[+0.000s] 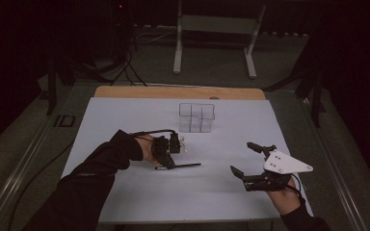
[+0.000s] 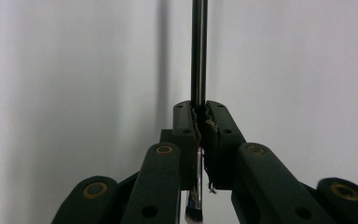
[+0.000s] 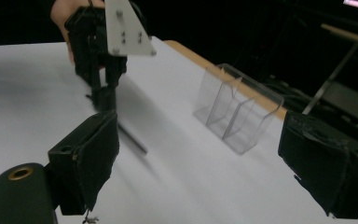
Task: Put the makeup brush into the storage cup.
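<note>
Fingers [image 2: 186,126] of the left gripper [image 1: 166,153] pinched tight on one end of a thin black rod [image 1: 185,165], far end low over the white table [image 1: 125,115], just in front of the clear plastic organizer [image 1: 197,117]. Fingers [image 3: 93,158] of the right gripper [image 1: 250,161] spread wide, holding nothing, well apart from the rod. Likely risks: rod pivoting or slipping in so narrow an end grip; tip catching the organizer's rim and tipping or shoving the light box.
</note>
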The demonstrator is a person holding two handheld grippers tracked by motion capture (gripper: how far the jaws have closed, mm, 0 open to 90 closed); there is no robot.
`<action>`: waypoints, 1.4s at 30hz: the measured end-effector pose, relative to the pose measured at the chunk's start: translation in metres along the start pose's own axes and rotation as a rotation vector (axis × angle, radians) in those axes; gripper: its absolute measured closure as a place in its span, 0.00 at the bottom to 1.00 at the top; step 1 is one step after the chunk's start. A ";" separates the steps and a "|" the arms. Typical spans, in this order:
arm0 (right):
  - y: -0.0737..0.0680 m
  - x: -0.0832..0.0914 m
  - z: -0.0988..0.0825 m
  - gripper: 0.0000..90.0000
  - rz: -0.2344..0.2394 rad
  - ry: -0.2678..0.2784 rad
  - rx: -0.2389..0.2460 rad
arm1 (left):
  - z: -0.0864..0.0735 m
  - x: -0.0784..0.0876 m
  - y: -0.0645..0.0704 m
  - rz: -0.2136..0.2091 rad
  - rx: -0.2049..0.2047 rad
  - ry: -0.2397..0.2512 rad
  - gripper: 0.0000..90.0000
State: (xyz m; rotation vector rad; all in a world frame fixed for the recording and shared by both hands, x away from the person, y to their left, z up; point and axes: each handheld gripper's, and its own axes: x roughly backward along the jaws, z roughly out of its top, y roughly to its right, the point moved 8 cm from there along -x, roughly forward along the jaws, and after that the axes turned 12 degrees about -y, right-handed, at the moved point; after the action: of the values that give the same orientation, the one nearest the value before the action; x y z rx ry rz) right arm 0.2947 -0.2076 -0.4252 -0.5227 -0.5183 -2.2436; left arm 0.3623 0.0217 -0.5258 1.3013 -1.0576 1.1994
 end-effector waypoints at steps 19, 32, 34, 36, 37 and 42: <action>-0.026 -0.038 -0.005 0.36 0.015 -0.195 0.289 | 0.012 0.006 -0.001 -0.015 0.007 -0.023 0.94; -0.046 -0.072 -0.026 0.44 -0.019 -0.319 0.490 | 0.021 0.004 0.002 -0.018 0.005 -0.027 0.94; -0.049 -0.077 -0.028 0.45 -0.017 -0.322 0.496 | 0.022 0.003 0.003 -0.020 0.002 -0.031 0.94; -0.052 -0.081 -0.031 0.50 0.001 -0.338 0.521 | 0.024 0.003 0.004 -0.021 -0.007 -0.031 0.94; -0.053 -0.083 -0.033 0.51 0.008 -0.347 0.530 | 0.024 0.003 0.005 -0.026 -0.006 -0.031 0.94; -0.053 -0.092 -0.040 0.60 0.032 -0.407 0.558 | 0.029 0.001 0.009 -0.027 -0.034 -0.031 0.94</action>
State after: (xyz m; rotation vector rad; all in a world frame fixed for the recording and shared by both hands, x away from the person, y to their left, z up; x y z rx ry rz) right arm 0.3049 -0.1409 -0.5166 -0.6799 -1.2828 -1.8436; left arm 0.3561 -0.0075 -0.5230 1.3077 -1.0748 1.1400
